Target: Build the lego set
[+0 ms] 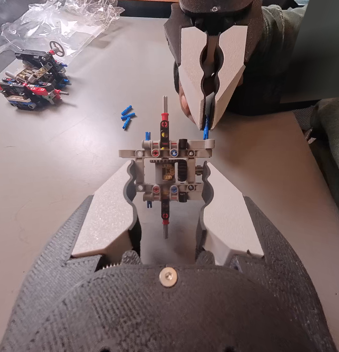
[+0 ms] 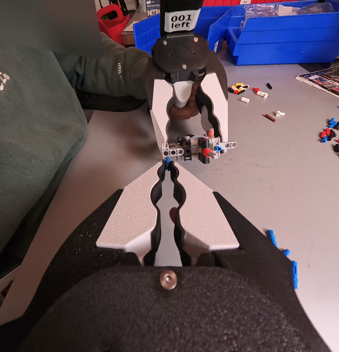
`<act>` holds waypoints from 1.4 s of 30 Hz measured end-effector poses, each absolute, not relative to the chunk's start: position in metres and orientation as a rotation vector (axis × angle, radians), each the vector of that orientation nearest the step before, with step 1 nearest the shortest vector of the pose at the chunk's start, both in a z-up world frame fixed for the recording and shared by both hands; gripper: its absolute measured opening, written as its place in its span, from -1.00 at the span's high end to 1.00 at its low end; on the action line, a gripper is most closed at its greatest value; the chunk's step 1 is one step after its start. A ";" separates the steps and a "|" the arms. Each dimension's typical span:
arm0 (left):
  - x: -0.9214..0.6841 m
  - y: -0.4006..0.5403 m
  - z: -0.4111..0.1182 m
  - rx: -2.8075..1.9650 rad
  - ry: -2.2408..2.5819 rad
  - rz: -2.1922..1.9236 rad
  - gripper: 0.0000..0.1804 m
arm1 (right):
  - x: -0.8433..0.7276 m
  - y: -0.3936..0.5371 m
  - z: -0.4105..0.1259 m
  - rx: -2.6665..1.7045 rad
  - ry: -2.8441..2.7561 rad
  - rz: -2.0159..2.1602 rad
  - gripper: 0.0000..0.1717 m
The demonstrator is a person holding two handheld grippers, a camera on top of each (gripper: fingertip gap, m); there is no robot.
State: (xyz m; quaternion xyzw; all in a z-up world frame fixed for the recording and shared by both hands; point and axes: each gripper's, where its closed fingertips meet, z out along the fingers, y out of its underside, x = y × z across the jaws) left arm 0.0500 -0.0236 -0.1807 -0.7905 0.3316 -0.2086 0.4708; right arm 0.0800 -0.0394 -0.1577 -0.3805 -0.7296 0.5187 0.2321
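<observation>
My left gripper (image 1: pixel 167 168) is shut on a grey frame assembly (image 1: pixel 164 152) with gears inside and a red-capped axle through it. Its pads press the frame's left side and the small gear on the right, and it holds the assembly above the table (image 1: pixel 69 152). The right wrist view shows the same grasp from the far side, the left gripper (image 2: pixel 191 141) on the assembly (image 2: pixel 193 146). My right gripper (image 2: pixel 166 162) is shut on a small blue pin (image 2: pixel 167 164). In the left wrist view the right gripper (image 1: pixel 206 127) holds this pin (image 1: pixel 206 131) upright, tip at the end hole of the assembly's grey corner beam.
A second, larger model (image 1: pixel 31 83) and a clear plastic bag (image 1: pixel 56 21) lie far left. Loose blue pins (image 1: pixel 127 116) lie behind the assembly. Blue bins (image 2: pixel 279 32), a booklet (image 2: pixel 326 80) and scattered small parts (image 2: pixel 241 89) are across the table. A green sleeve (image 2: pixel 107 76) is at the left. The gap from one gripper's tips to the other's is roughly 5 cm.
</observation>
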 end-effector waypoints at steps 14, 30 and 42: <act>0.048 -0.023 -0.181 -1.944 0.758 -0.562 0.24 | 0.079 -0.039 -0.165 -1.086 -2.025 1.415 0.97; 0.046 -0.022 -0.159 -1.833 0.700 -0.569 0.25 | 0.076 -0.040 -0.143 -1.110 -1.878 1.616 0.96; 0.045 -0.021 -0.161 -1.850 0.674 -0.590 0.25 | 0.074 -0.040 -0.147 -1.065 -1.904 1.472 0.96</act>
